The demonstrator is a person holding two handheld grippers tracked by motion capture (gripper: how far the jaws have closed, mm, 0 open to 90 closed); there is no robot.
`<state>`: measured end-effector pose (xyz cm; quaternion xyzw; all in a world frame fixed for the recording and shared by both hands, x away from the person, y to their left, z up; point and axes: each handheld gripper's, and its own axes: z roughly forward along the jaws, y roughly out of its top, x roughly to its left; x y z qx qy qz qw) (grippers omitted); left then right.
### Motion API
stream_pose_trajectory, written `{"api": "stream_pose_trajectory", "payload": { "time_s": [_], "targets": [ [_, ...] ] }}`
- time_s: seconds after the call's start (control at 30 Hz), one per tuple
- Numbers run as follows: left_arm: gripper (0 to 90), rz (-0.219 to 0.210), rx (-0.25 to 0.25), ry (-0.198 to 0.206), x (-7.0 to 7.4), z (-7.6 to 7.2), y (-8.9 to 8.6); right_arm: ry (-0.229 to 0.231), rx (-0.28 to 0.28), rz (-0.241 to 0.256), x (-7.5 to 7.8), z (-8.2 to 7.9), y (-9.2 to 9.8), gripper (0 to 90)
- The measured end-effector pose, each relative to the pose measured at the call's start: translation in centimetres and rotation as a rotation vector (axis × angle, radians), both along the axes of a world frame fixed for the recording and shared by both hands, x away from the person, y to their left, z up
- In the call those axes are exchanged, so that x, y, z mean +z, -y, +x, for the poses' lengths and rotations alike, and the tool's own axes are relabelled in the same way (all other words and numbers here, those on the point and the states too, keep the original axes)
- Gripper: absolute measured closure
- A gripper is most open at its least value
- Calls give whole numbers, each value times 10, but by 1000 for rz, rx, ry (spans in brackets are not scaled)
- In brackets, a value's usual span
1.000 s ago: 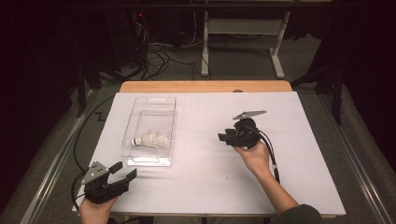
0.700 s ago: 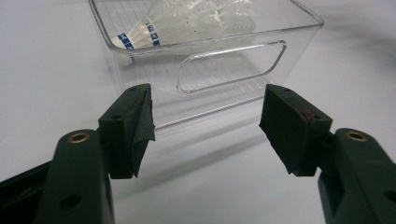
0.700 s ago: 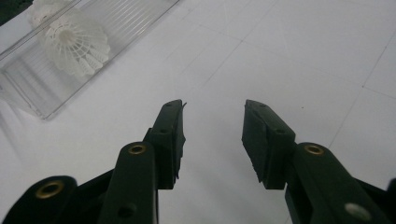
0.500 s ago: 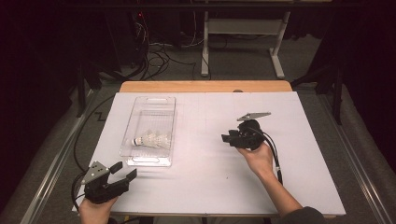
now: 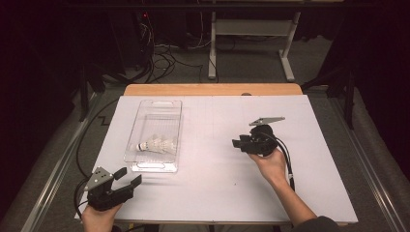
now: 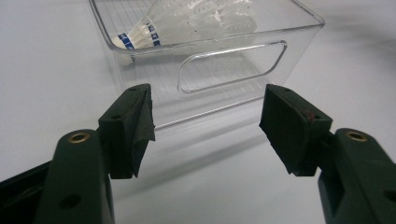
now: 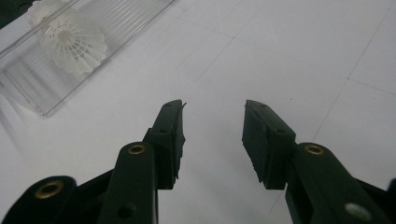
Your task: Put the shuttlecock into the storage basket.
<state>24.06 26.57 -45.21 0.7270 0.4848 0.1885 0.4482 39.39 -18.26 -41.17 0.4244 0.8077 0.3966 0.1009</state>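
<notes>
A clear plastic bin (image 5: 137, 163) lies on the left half of the white table (image 5: 212, 193). Inside it rest white shuttlecocks (image 5: 157, 143), also seen through the bin (image 6: 299, 18) wall as shuttlecocks (image 6: 196, 16) with a blue-banded cork, and from the flared end as shuttlecocks (image 7: 74, 42). My left gripper (image 5: 127, 177) hovers near the front left table corner, just short of the bin's near end, open with nothing between its jaws. My right gripper (image 5: 238, 143) is held over the table's right half, pointing left toward the bin (image 7: 28, 93), open and empty.
A wooden strip (image 5: 212, 89) edges the table's far side. Behind it stand a metal desk frame (image 5: 251, 34) and a tangle of cables (image 5: 159, 58) on the floor. A black cable (image 5: 289, 169) trails from the right gripper along the person's forearm.
The right gripper has drifted slightly right and toward the person, away from the bin. The left gripper has stayed in place.
</notes>
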Motion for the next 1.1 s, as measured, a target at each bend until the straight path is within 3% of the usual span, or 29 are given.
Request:
{"api": "stream_pose_trajectory", "payload": {
  "time_s": [1.1],
  "targets": [
    [352, 2, -1, 1, 0, 0, 0, -5, -35, 0, -5, -9, 23, 575]
  ]
}}
